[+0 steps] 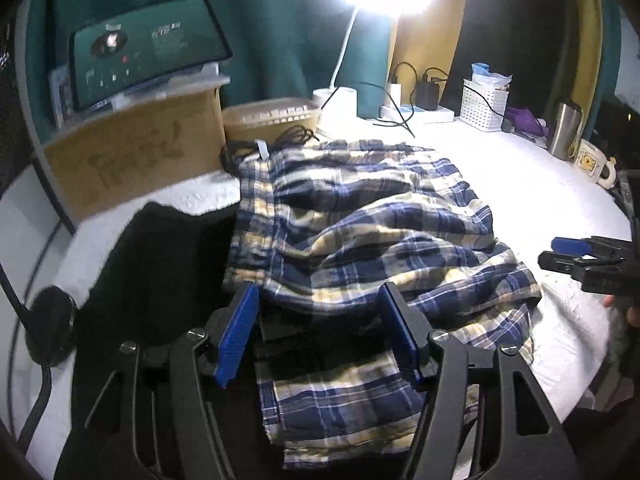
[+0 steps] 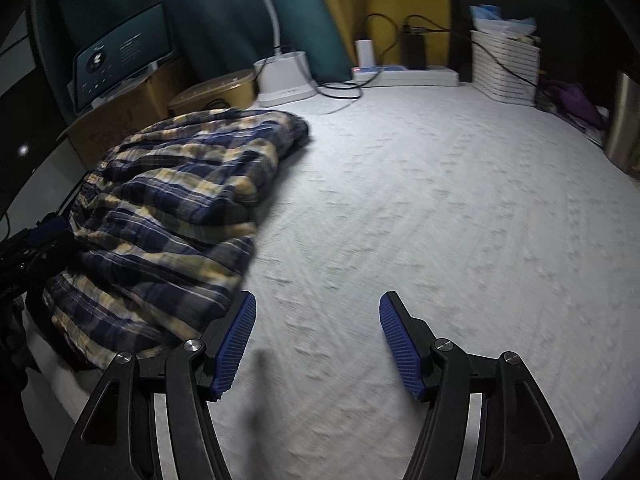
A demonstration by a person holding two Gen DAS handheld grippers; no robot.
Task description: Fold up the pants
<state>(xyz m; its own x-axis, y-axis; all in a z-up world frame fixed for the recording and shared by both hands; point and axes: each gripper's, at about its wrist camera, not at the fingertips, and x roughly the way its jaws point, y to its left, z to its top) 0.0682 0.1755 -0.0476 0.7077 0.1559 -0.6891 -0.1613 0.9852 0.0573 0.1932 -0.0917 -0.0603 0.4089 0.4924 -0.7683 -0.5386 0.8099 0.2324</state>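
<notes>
Blue, white and yellow plaid pants (image 1: 360,232) lie crumpled in a heap on the white table (image 1: 540,184). My left gripper (image 1: 318,292) hovers over the near part of the heap. Its blue pads (image 1: 236,336) stand wide apart and do not press the cloth, so it is open. In the right wrist view the pants (image 2: 168,200) lie at the left, and my right gripper (image 2: 318,300) is open over bare table (image 2: 440,220) just right of the heap's edge, holding nothing. The right gripper (image 1: 568,254) also shows at the right edge of the left wrist view.
A black cloth (image 1: 160,272) lies left of the pants. Behind are a cardboard box (image 1: 132,160), a tan container (image 1: 272,118), a coiled black cable (image 1: 280,138), a lamp base (image 1: 336,100), a power strip (image 1: 416,112) and a white basket (image 1: 482,106). A steel tumbler (image 1: 566,128) and a mug (image 1: 592,162) stand far right.
</notes>
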